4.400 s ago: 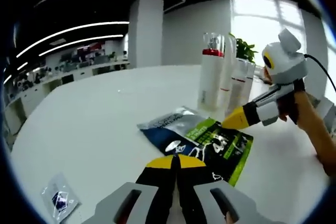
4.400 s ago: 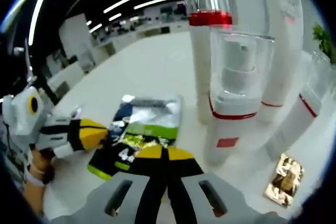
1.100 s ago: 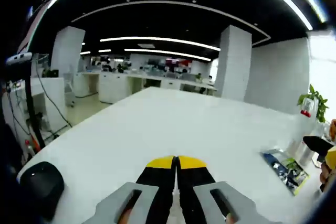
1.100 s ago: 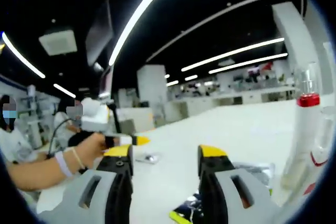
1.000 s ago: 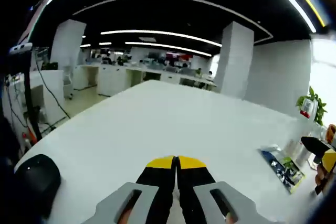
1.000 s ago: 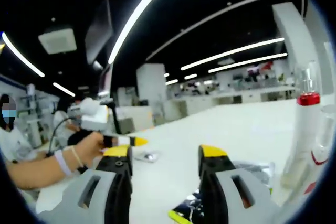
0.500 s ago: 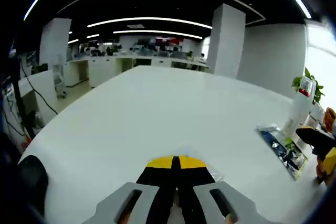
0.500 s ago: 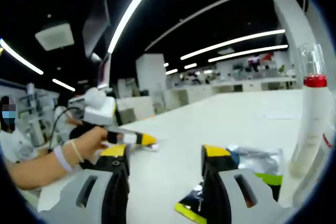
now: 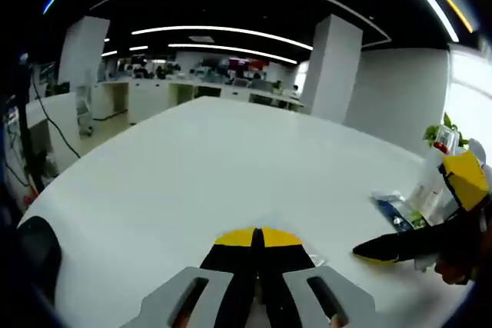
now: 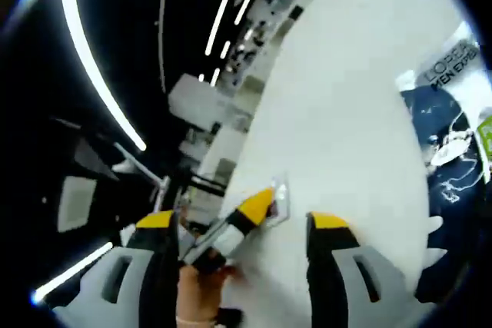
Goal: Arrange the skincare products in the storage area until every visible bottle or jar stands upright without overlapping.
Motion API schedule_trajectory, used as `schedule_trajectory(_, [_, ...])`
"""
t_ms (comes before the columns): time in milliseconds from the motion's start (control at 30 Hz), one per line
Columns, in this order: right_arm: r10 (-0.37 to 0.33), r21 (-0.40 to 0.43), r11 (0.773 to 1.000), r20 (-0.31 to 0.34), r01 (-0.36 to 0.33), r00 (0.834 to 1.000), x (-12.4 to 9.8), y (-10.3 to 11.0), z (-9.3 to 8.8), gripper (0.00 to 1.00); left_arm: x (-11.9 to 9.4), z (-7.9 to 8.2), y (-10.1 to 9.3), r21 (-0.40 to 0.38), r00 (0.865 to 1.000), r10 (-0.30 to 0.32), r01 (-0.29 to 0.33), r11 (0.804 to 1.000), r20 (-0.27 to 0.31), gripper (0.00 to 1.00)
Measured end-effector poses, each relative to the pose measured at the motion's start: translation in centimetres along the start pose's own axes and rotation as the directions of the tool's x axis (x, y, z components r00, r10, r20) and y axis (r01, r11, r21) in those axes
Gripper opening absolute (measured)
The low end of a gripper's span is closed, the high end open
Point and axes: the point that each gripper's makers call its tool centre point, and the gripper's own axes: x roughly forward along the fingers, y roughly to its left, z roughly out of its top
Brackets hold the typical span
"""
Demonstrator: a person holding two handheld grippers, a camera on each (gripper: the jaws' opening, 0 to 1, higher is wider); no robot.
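The left gripper (image 9: 257, 237) is closed and empty on the white table (image 9: 200, 167); the right gripper (image 10: 242, 224) is wide open. Bottles (image 9: 437, 160) stand near the far edge; a careless sweep could topple them.

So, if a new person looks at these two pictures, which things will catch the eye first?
In the left gripper view, the big white table dominates, with the shut left gripper at the bottom and the open right gripper entering from the right. In the right gripper view, the dark blue sachet lies at the right, and the left gripper's yellow tip touches a small clear packet.
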Motion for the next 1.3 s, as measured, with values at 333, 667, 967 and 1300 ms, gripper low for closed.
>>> schedule_trajectory(333, [-0.120, -0.030, 0.993, -0.081, 0.118, 0.989, 1.7, 0.3, -1.0, 0.53, 0.1, 0.0, -0.3, -0.026, 0.999, -0.042, 0.042, 0.999, 0.000, 0.00])
schedule_trajectory(667, [-0.198, 0.006, 0.980, -0.056, 0.199, 0.979, 1.8, -1.3, 0.5, 0.29, -0.2, -0.1, -0.7, -0.083, 0.996, -0.083, 0.084, 0.993, 0.017, 0.00])
schedule_trajectory(967, [-0.287, -0.032, 0.958, -0.010, 0.286, 0.958, 2.0, -4.2, 1.6, 0.00, -0.3, 0.1, -1.1, -0.171, 0.993, -0.119, 0.121, 0.978, 0.024, 0.00])
schedule_trajectory(1300, [-0.184, -0.138, 0.970, 0.137, 0.203, 0.973, -0.4, -0.7, 2.5, 0.00, -2.6, 4.5, -1.8, -0.344, 0.930, -0.177, 0.289, 0.893, 0.322, 0.05])
